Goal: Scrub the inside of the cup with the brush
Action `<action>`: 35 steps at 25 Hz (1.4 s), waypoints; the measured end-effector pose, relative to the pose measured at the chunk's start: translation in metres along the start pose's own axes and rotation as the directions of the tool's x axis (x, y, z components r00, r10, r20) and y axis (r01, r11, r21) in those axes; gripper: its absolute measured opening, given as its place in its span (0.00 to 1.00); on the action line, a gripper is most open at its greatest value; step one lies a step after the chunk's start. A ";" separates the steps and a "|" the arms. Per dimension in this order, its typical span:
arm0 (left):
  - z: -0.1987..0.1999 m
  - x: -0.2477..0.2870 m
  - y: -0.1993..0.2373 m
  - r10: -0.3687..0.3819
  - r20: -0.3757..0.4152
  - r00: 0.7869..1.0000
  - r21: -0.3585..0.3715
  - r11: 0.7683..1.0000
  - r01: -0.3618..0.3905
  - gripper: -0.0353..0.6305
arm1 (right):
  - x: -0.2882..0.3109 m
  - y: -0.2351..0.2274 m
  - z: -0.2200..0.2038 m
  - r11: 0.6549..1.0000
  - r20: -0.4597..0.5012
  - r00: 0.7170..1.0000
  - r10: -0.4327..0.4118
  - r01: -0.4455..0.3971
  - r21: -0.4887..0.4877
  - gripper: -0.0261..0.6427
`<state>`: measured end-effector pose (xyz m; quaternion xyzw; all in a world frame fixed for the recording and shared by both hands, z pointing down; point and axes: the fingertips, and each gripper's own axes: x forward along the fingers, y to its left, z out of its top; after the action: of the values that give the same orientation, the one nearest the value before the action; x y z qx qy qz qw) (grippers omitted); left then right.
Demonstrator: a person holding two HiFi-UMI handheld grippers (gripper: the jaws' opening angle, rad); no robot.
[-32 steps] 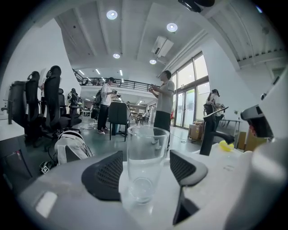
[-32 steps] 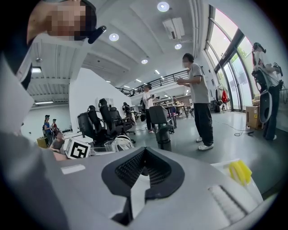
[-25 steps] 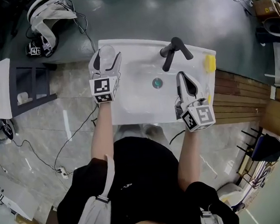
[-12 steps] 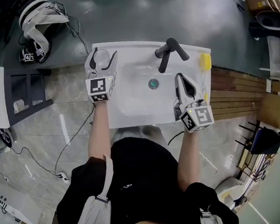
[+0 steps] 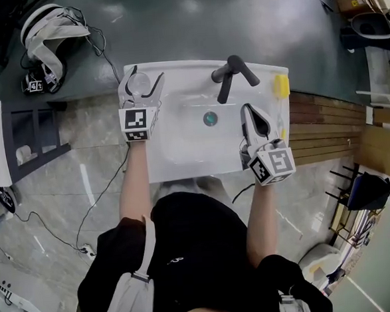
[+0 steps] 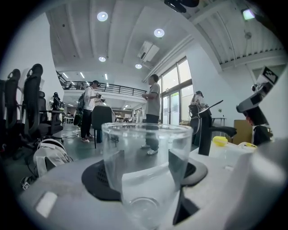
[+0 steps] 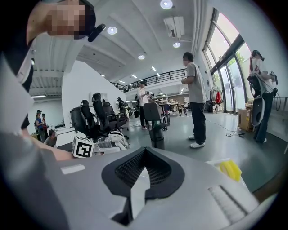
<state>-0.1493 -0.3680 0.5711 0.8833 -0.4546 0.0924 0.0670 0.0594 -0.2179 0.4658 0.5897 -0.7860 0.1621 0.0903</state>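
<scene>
A clear plastic cup (image 5: 138, 78) stands upright on the back left corner of the white sink (image 5: 181, 149). My left gripper (image 5: 141, 84) is open, one jaw on each side of the cup. In the left gripper view the cup (image 6: 146, 157) fills the space between the dark pads of the left gripper (image 6: 145, 177); I cannot see the pads pressing on it. The yellow brush (image 5: 280, 86) lies on the sink's right rim and shows too in the right gripper view as the brush (image 7: 231, 170). Over the basin's right side my right gripper (image 5: 250, 113) is shut and empty, as the right gripper (image 7: 143, 173) shows.
A black faucet (image 5: 231, 75) rises at the back of the sink, above the drain (image 5: 210, 118). A white and black bundle with cables (image 5: 46, 26) lies on the floor at far left. Wooden slats (image 5: 323, 130) run right of the sink. People stand in the background.
My left gripper has slid forward so the cup sits deeper between its jaws. The right gripper has kept its place over the basin.
</scene>
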 end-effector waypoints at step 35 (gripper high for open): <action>0.023 -0.057 -0.084 0.051 -0.129 0.990 0.106 0.994 -0.037 0.46 | -0.100 -0.113 -0.035 0.990 -0.002 0.992 -0.127 0.127 0.057 0.06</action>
<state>-0.1112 -0.2789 0.5330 0.8674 -0.4632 0.1753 0.0490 0.1941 -0.1435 0.4822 0.6411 -0.7420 0.1778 0.0827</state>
